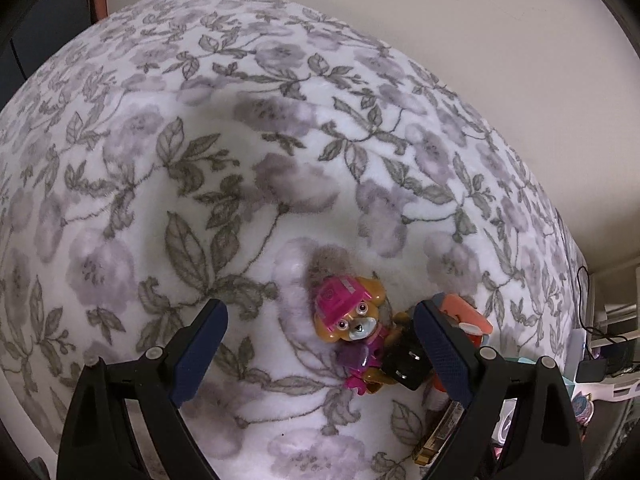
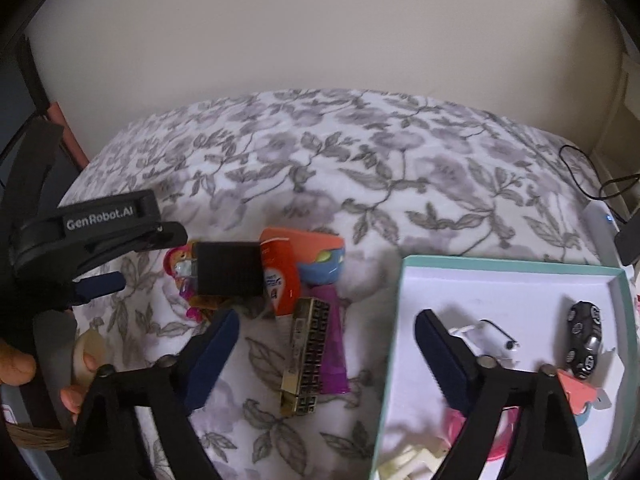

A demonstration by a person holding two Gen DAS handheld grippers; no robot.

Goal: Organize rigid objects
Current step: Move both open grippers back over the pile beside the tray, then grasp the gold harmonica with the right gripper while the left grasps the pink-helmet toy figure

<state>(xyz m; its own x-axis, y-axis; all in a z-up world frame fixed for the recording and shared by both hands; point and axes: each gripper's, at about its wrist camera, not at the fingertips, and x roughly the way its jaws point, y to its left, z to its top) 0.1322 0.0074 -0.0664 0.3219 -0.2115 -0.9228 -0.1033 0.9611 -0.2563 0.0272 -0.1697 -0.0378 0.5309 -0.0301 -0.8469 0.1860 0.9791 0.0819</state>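
Note:
A pink-helmeted toy puppy figure point(image 1: 352, 324) lies on the floral blanket point(image 1: 200, 160) between my left gripper's point(image 1: 320, 316) open fingers, nearer the right finger. A black cube point(image 1: 404, 364) and an orange pack point(image 1: 466, 314) lie beside it. In the right wrist view the left gripper point(image 2: 100, 256) sits by the black cube point(image 2: 228, 268), the orange pack point(image 2: 280, 276), a brass patterned bar point(image 2: 306, 356) and a purple strip point(image 2: 334, 344). My right gripper point(image 2: 326, 334) is open and empty above the blanket, next to a teal-rimmed white box point(image 2: 400, 340) holding a black toy car point(image 2: 584, 340).
The box also holds a white clip point(image 2: 486, 332), a pink ring point(image 2: 500, 432) and an orange piece point(image 2: 576, 394). A blue toy point(image 2: 320, 268) lies behind the bar. A wall runs behind the bed; cables and shelves point(image 1: 608, 344) stand at the right.

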